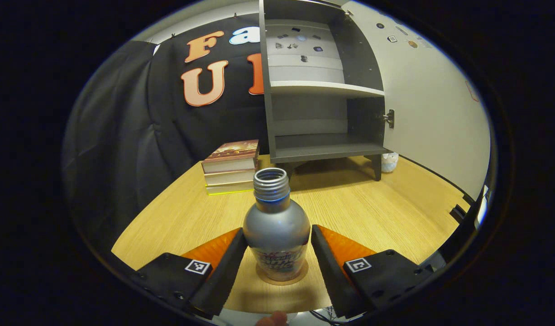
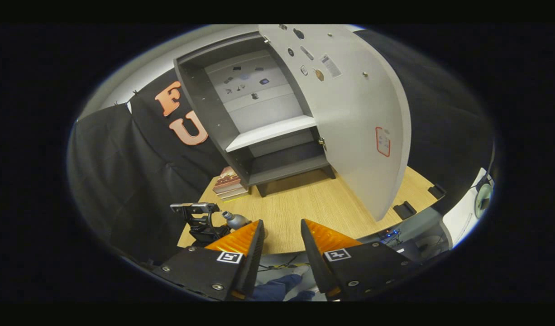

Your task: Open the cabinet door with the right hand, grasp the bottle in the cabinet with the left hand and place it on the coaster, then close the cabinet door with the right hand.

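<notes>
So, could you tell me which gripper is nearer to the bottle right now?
Left. The left gripper has its fingers either side of the bottle, which stands on the coaster. The right gripper hangs apart, off the table's front edge.

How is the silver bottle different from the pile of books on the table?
The bottle stands upright on a round coaster between the left gripper fingers; the books lie flat in a stack beside the cabinet. The bottle is round, silvery and open-topped; the books are flat-sided with pale page edges. The bottle sits near the table's front, the books farther back. Both rest on the wooden table.
</notes>
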